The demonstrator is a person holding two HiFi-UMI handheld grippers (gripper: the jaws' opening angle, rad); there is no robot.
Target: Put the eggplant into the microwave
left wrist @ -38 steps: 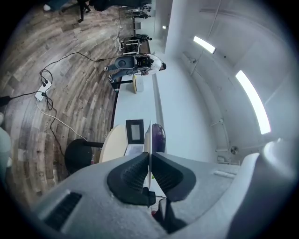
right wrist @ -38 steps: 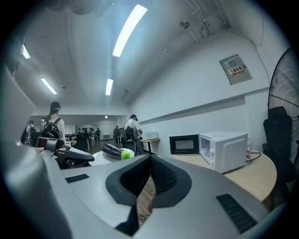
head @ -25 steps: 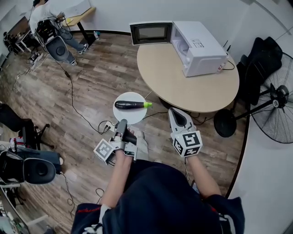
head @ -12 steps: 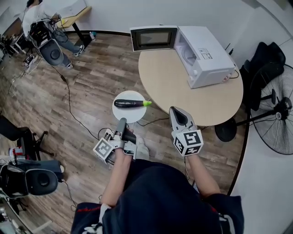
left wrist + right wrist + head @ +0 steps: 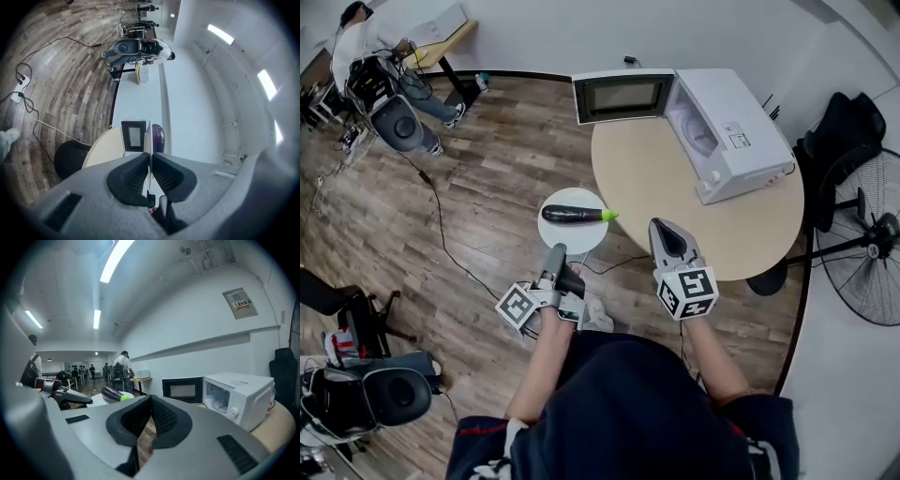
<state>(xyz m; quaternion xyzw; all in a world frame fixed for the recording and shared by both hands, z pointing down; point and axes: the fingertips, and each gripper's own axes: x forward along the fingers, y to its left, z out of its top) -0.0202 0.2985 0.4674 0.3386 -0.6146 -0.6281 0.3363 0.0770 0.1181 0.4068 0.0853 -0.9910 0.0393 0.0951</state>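
A dark purple eggplant [image 5: 574, 214] with a green stem lies on a small white plate [image 5: 572, 232]. My left gripper [image 5: 555, 253] is shut on the plate's near rim and holds it level over the wooden floor, left of the round table [image 5: 675, 197]. In the left gripper view the plate's thin edge [image 5: 149, 136] runs between the jaws [image 5: 150, 158], with the eggplant [image 5: 158, 137] beyond. The white microwave [image 5: 733, 131] stands on the table's far side, its door [image 5: 623, 97] swung open. My right gripper [image 5: 667, 234] is shut and empty at the table's near edge.
A standing fan [image 5: 862, 253] and a dark garment on a chair [image 5: 834, 141] are to the right of the table. Cables [image 5: 441, 225] trail across the floor on the left, office chairs [image 5: 380, 394] stand at lower left, and a person [image 5: 356, 42] is at a far desk.
Both grippers and the carried plate with the eggplant have moved forward toward the table and microwave. The left grip on the plate is unchanged and the right gripper stays shut.
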